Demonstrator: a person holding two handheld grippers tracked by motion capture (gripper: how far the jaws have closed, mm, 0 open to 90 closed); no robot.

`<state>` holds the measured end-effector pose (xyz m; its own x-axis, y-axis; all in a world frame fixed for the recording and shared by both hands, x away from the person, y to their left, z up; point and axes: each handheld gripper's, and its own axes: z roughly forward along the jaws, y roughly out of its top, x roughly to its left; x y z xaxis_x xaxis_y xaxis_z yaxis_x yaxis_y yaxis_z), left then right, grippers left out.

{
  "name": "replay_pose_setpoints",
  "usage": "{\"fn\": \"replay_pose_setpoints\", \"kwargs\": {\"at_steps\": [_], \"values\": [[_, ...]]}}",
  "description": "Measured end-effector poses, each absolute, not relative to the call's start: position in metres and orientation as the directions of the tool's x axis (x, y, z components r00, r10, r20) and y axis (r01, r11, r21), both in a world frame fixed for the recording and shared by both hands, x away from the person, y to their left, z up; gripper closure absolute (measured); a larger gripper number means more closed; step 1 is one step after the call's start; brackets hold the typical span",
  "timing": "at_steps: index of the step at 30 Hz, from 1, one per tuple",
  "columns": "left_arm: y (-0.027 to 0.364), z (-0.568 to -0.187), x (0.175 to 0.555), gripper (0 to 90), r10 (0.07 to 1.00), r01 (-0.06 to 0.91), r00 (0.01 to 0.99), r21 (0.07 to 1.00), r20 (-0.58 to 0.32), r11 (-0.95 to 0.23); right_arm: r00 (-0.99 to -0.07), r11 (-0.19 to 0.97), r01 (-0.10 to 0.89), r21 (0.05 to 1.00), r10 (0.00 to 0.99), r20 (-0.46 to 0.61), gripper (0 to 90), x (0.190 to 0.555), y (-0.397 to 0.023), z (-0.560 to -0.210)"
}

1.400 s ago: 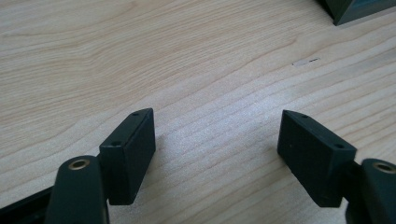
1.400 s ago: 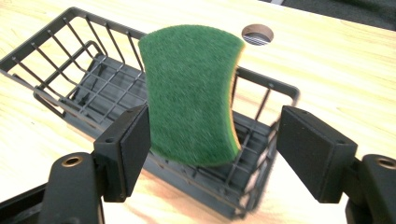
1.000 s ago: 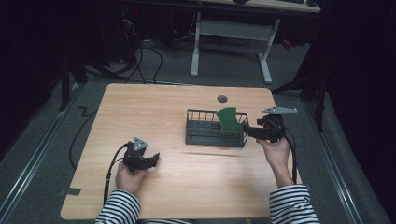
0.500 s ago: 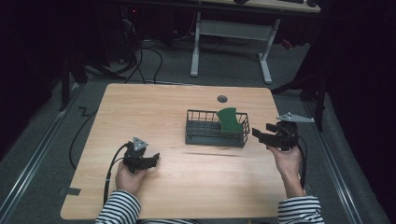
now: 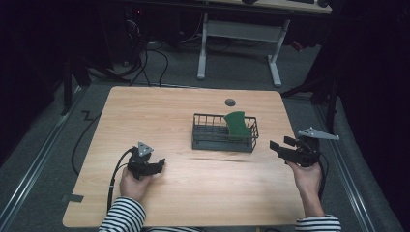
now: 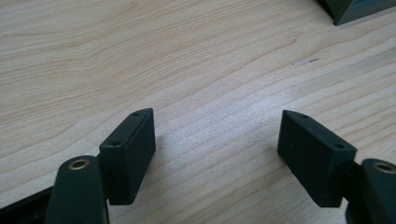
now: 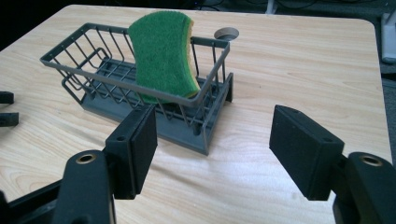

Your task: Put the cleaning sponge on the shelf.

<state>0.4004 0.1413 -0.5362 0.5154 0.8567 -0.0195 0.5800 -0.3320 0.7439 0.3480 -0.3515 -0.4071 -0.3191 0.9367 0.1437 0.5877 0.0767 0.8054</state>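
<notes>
No writing is showing on anything. One green sponge (image 7: 163,56) is standing on edge inside one dark wire rack (image 7: 74,58), leaning on its near rim. The rack is sitting near the middle of a pale wood-grain table (image 5: 193,193), which has a round grommet hole (image 5: 230,102) behind the rack. Two grippers are hovering over the table: the right gripper (image 7: 212,147), jaws spread and holding nothing, is pointing at the rack; the left gripper (image 6: 217,149) is likewise gaping, well apart from it. A grey floor, cables and a white desk frame (image 5: 239,34) are lying beyond in a dark room.
</notes>
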Motion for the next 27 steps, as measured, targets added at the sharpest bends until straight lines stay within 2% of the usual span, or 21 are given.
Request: {"fn": "replay_pose_setpoints", "kwargs": {"at_steps": [27], "values": [[0.141, -0.536, 0.4, 27.7, 0.856, 0.58, 0.517, 0.742, -0.016, -0.336, -0.305, 0.019, 0.583, 0.812, 0.932, 0.197, 34.6, 0.311, -0.366, -0.451]]}}
